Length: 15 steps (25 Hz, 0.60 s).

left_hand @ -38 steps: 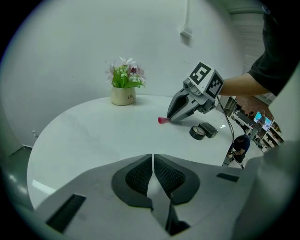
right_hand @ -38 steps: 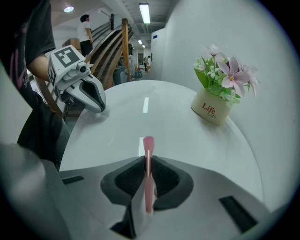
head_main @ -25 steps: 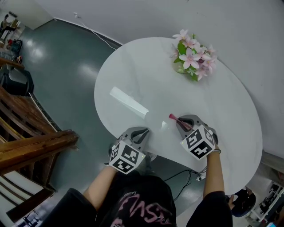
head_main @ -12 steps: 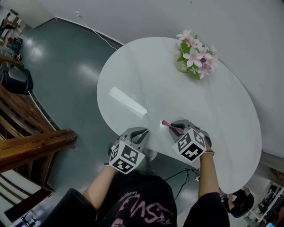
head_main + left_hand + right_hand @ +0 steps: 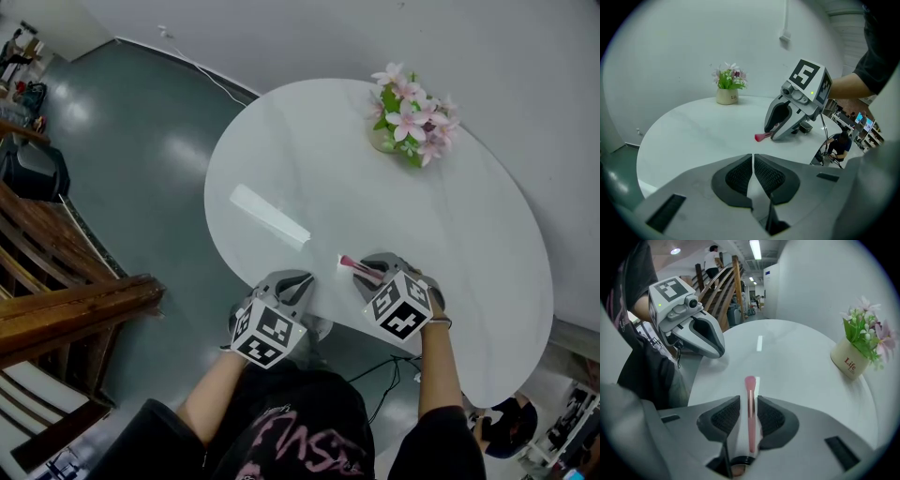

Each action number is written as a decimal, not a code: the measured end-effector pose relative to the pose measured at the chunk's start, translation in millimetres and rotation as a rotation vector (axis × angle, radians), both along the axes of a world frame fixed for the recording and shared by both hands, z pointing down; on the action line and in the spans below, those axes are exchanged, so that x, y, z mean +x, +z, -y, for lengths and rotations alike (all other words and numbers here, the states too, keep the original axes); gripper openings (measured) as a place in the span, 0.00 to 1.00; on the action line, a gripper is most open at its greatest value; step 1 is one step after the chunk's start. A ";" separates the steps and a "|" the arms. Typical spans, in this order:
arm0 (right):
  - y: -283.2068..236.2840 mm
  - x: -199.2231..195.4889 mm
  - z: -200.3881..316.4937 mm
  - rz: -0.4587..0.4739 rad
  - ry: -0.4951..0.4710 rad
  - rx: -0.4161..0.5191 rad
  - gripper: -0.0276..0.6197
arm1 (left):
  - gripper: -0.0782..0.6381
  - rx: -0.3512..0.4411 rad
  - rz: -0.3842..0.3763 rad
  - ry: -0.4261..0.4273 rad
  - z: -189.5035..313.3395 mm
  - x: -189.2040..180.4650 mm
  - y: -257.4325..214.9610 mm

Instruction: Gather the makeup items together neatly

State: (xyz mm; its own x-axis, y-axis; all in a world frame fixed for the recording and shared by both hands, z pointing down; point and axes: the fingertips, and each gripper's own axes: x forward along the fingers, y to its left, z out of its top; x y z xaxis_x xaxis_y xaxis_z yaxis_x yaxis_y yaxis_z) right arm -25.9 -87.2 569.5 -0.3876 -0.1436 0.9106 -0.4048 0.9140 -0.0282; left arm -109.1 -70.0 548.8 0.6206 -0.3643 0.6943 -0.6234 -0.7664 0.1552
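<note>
A pink makeup brush [image 5: 750, 413] lies lengthwise between the pads of my right gripper [image 5: 749, 401], with a narrow gap on each side. These jaws have just been opening and no longer press on it. In the head view the brush [image 5: 354, 266] sticks out leftward from the right gripper [image 5: 370, 269], low over the white table [image 5: 309, 159] near its front edge. The left gripper view shows the brush's head [image 5: 761, 137] down at the tabletop. My left gripper [image 5: 753, 157] is shut with nothing in it, hovering at the table's near edge [image 5: 298, 279], left of the brush.
A cream pot of pink flowers [image 5: 410, 125] stands at the table's far side, also seen as a flower pot [image 5: 853, 359] to the right. A wooden stair rail [image 5: 75, 300] runs at the left. Grey floor lies beyond the table edge.
My right gripper moved left along the table's near edge with the brush, closer to the left gripper, and sank slightly. The left gripper kept still.
</note>
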 end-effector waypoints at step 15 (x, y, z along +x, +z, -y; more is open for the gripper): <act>-29.7 8.7 15.1 0.127 0.162 0.097 0.36 | 0.14 -0.001 -0.019 -0.003 1.3 3.5 -3.2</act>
